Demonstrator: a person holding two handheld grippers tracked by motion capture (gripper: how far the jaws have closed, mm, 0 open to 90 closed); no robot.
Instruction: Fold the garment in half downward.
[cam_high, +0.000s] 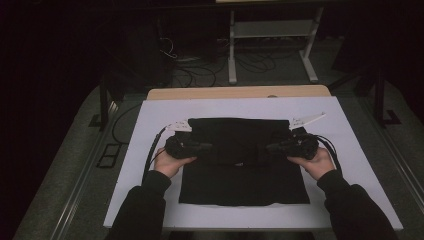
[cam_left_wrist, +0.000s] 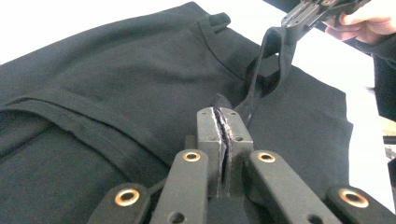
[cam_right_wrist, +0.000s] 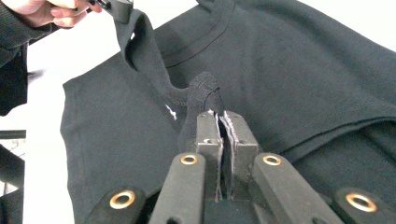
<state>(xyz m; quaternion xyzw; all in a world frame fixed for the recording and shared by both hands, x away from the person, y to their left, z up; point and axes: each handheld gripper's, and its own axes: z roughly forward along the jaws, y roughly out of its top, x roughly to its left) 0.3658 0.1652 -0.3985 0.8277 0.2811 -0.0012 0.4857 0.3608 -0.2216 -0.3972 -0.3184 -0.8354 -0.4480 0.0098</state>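
Note:
A black shirt (cam_high: 245, 180) lies flat on the white board (cam_high: 135, 195), its upper part folded over. My left gripper (cam_high: 210, 147) comes in from the left and my right gripper (cam_high: 270, 148) from the right, pointing at each other over the fold. In the left gripper view my left gripper (cam_left_wrist: 223, 114) is shut on a raised edge of the black shirt (cam_left_wrist: 116, 70), and that edge runs taut to the right gripper (cam_left_wrist: 299, 16). My right gripper (cam_right_wrist: 220, 116) pinches a bunched edge of the shirt (cam_right_wrist: 303, 60), with the left gripper (cam_right_wrist: 119, 7) farther off.
The white board rests on a wooden table (cam_high: 240, 92). Behind the table stands a white metal frame (cam_high: 232, 55), with cables (cam_high: 200, 75) on the dark floor. Gripper cables (cam_high: 150, 155) trail over the board beside each hand.

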